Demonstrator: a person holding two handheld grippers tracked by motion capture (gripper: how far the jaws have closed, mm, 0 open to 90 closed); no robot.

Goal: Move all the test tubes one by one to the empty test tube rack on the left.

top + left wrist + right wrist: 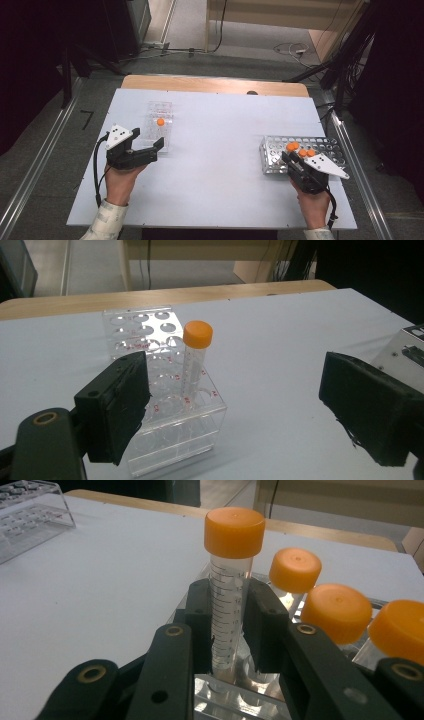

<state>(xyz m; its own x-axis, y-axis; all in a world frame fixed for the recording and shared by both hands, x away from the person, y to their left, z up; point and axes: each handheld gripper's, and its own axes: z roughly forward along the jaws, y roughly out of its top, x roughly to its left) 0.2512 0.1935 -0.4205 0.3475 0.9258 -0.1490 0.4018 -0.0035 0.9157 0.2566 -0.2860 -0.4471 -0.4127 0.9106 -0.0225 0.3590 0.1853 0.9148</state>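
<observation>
1. The work in hand looks like moving orange-capped tubes from the metal rack (pixel 320 146) on the right to the clear rack (pixel 150 347) on the left.
2. One tube (pixel 194 360) already stands upright in the clear rack, near its middle.
3. The right gripper (pixel 231 625) has its jaws closed on the clear body of the next tube (pixel 231 580), below the cap; that tube is upright and its foot seems to sit in the metal rack.
4. Three more capped tubes (pixel 296 570) wait in the metal rack just beside it.
5. The left gripper (pixel 148 144) is wide open and holds nothing, its jaws just beside the clear rack's near end.
6. I judge the job early: one placed, one gripped but not lifted, three left.
</observation>
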